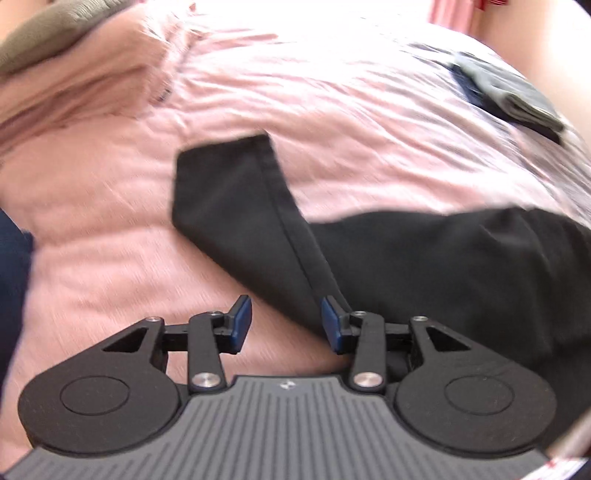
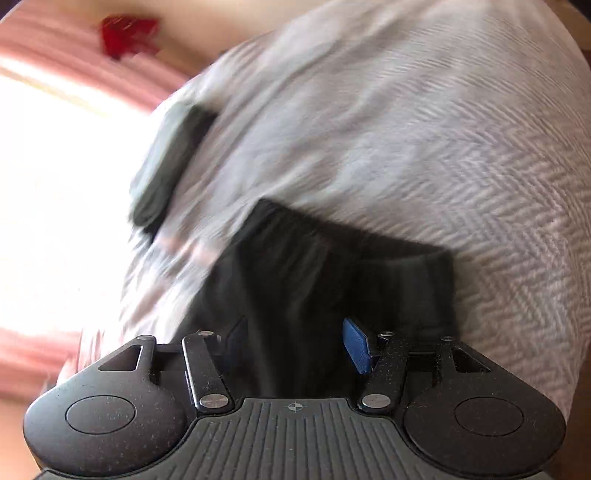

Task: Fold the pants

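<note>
Black pants [image 1: 424, 266] lie spread on a pink herringbone bedspread [image 1: 332, 110]. One leg end [image 1: 225, 192] with a straight hem and a side seam points away from me. My left gripper [image 1: 287, 325] hovers open just above that leg; its right pad [image 1: 331, 325] is over the seam, its left pad over bare bedspread. In the right wrist view the pants [image 2: 314, 266] show a gathered waistband edge. My right gripper [image 2: 295, 343] stands open over this dark cloth, and nothing is pinched between its blue pads [image 2: 356, 345].
A folded stack of grey and dark garments [image 1: 509, 96] lies further off on the bed, also seen as a blurred grey stack [image 2: 166, 162]. An olive cloth [image 1: 48, 33] lies at the upper left. Dark blue fabric [image 1: 11, 277] sits at the left edge. Bright window light fills the right wrist view's left side.
</note>
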Available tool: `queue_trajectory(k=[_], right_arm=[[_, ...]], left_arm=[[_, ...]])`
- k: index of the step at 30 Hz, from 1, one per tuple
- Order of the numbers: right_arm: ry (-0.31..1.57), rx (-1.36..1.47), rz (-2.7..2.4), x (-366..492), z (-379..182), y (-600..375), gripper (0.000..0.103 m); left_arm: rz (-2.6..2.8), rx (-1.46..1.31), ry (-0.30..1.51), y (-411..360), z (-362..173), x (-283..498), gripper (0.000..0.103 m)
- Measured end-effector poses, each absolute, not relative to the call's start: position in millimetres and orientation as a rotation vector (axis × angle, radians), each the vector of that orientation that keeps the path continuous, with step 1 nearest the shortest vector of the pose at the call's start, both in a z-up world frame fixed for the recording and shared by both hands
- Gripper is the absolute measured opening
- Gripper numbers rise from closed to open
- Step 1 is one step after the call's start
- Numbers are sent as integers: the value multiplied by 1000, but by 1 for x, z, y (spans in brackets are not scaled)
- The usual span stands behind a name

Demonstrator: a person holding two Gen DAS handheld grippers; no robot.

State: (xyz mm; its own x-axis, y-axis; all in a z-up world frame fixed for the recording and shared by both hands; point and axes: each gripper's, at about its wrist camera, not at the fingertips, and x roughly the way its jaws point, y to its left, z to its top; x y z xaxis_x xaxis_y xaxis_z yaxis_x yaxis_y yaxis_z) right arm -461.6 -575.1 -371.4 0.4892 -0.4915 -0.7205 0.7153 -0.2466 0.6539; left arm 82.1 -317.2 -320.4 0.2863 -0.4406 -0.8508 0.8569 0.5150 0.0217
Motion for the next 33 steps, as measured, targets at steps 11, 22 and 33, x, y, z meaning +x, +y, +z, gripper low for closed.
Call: queue_trajectory(k=[11,22,33], right_arm=[[75,1465,-1153,-460,-390,-575,54],[133,1384,-1119,-477,-367,-576,26],[129,1463,-1085,-486,-365,-574,33]], left_arm=[[-806,659,876,-442,-371,124,48],[-598,450,838,-354,-319,168,4],[-342,-301,1152,-146,-366,167,10]])
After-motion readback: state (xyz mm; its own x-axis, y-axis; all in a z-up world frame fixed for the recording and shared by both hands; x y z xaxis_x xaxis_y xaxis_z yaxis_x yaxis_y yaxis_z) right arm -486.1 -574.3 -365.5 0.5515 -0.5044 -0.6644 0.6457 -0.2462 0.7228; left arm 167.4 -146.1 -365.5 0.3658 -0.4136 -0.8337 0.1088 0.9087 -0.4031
